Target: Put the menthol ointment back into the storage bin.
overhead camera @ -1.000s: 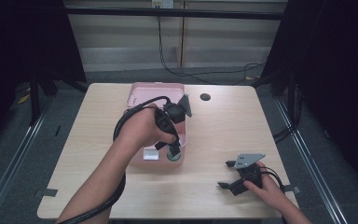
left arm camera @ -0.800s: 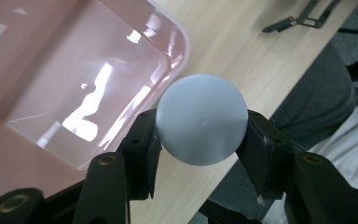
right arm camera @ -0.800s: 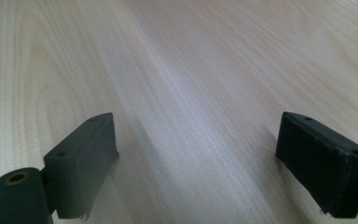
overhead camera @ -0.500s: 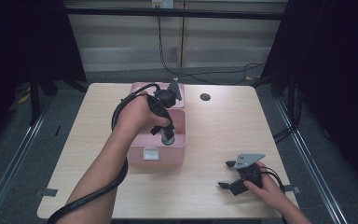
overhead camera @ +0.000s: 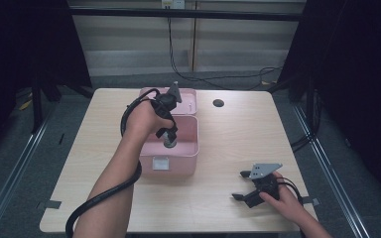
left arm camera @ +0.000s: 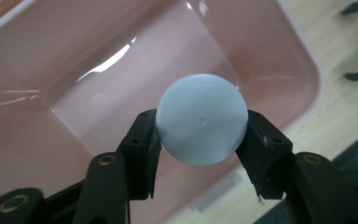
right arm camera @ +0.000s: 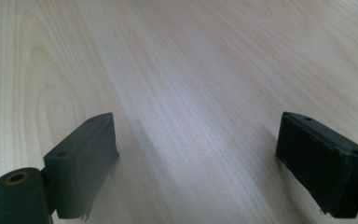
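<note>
Left gripper (left arm camera: 200,135) clamps a pale ball (left arm camera: 200,119) over the pink bin (overhead camera: 191,148); released high, it could bounce out. Right gripper (overhead camera: 243,186), at five o'clock, rests spread wide.

Bare tabletop (overhead camera: 228,148) between the pink bin (overhead camera: 191,148) and right gripper (overhead camera: 245,186).

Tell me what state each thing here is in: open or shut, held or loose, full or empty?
Left gripper: shut on the pale round object, held over the box.
Pale round object: clamped between the jaws, not yet set down.
Pink box: open, nothing else visible inside.
Lid: off, lying on the table behind the box.
Right gripper: open, holding nothing, low over the table.
</note>
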`<state>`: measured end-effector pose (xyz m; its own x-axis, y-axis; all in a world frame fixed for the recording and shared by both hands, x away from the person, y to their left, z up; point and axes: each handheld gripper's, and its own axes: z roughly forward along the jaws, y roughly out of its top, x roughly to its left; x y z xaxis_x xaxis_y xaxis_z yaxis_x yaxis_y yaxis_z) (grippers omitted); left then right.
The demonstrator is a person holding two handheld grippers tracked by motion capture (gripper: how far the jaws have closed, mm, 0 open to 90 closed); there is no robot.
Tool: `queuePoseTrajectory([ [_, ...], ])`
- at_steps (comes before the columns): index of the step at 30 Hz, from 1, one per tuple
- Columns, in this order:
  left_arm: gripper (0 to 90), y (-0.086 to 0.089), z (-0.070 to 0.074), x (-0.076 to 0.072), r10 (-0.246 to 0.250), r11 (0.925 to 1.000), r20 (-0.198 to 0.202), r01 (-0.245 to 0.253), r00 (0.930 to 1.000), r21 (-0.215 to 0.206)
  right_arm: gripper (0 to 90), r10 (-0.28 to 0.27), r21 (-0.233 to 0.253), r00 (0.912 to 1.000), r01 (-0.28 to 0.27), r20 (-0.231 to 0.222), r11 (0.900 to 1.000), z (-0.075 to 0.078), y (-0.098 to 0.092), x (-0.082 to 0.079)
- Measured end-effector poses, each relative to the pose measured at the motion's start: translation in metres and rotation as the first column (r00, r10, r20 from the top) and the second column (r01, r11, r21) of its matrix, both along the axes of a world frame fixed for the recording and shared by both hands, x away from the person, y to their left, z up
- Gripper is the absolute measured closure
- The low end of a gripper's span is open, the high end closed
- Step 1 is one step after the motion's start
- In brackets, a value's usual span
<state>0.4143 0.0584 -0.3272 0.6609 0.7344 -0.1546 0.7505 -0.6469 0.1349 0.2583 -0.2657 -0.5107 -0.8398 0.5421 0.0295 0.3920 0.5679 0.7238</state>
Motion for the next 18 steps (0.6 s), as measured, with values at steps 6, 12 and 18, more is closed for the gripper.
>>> queuePoseTrajectory([
  [6, 50.3, 0.011, -0.016, 0.012, 0.043, 0.999, 0.003, -0.043, 0.9991, 0.011, 11.9, 0.0, 0.0, 1.0, 0.0, 0.0, 1.0, 0.0, 0.0, 0.0],
  [12, 50.2, 0.021, -0.029, 0.022, 0.109, 0.994, 0.016, -0.109, 0.9939, 0.008, 11.9, 0.0, 0.0, 1.0, 0.0, 0.0, 1.0, 0.0, 0.0, 0.0],
  [18, 50.2, 0.026, -0.04, 0.027, 0.148, 0.9889, 0.027, -0.148, 0.9886, 0.005, 11.9, 0.0, 0.0, 1.0, 0.0, -0.001, 1.0, 0.0, 0.0, 0.0],
])
